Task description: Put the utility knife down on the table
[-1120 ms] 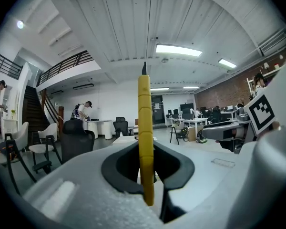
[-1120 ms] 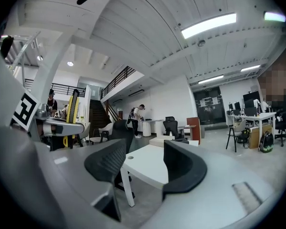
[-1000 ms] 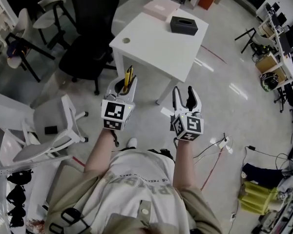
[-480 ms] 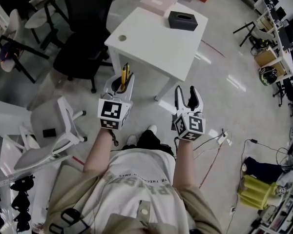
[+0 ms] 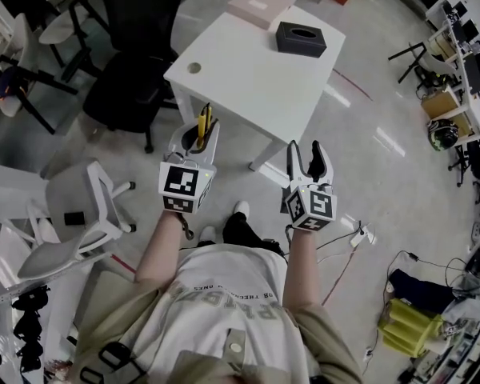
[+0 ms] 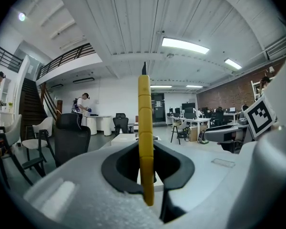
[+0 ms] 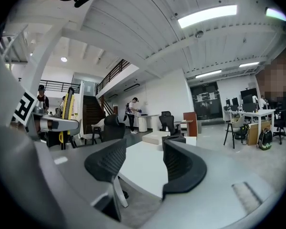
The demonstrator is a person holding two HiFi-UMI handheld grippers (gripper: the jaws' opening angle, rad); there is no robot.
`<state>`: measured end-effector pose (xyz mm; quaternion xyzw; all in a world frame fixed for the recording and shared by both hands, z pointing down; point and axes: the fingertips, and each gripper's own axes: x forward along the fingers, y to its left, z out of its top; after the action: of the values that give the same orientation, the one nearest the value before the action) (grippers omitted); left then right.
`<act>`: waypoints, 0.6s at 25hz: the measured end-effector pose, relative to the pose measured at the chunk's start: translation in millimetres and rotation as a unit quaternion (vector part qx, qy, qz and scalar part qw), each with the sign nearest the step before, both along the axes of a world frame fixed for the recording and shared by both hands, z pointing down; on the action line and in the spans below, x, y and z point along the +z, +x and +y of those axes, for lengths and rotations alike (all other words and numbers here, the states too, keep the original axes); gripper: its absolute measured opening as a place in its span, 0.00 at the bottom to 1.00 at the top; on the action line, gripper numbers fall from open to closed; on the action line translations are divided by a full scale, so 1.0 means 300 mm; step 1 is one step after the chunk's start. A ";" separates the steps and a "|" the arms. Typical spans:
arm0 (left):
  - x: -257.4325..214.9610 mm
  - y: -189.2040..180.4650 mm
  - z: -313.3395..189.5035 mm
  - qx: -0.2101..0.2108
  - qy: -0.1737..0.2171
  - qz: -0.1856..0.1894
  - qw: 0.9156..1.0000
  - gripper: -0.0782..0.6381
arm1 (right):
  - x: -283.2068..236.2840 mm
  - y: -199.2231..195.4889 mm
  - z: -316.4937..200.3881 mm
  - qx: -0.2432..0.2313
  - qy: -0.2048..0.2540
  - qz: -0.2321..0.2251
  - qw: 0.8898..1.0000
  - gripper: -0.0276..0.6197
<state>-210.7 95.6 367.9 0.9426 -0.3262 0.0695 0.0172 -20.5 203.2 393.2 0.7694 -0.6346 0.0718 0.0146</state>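
Left claw (image 6: 145, 170): jaws closed tight on a yellow utility knife (image 6: 144, 142). The dark pads (image 6: 118, 168) press on both flat sides of the handle low down. In the left gripper view the knife stands upright between the jaws, with a short dark blade tip at the top. In the head view the left claw (image 5: 197, 134) is held out in front of the person, and the knife (image 5: 206, 125) sticks out past the jaws towards the bench. The knife is in the air, clamped, not resting on anything.

Right claw (image 7: 145, 168): jaws well apart, nothing between them. The bench top shows through the gap. In the head view the right claw (image 5: 306, 154) sits level with the left one, the two side by side and apart.

White square bench (image 5: 256, 78): just ahead of both claws, its near edge close to the knife tip. A black rectangular tissue box (image 5: 301, 38) sits towards its far side. A flat pale pink box (image 5: 260, 5) lies at the far corner. A small round port (image 5: 194, 68) shows near the left corner.

Around: black office chair (image 5: 140, 62) left of the bench, white chair (image 5: 76, 214) nearer on the left, glossy grey floor (image 5: 384, 158).
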 end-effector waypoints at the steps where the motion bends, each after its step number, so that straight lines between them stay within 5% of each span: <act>1: 0.000 0.020 -0.016 -0.002 0.000 -0.001 1.000 0.17 | -0.001 0.023 -0.019 -0.002 0.001 0.000 1.000 0.40; 15: 0.030 0.317 -0.199 -0.034 -0.009 -0.007 0.999 0.18 | 0.028 0.285 -0.261 -0.065 -0.010 0.000 0.998 0.40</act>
<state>-115.6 35.9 376.9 0.9303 -0.3575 0.0786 0.0255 65.1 124.9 401.7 0.7263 -0.6826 0.0767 0.0268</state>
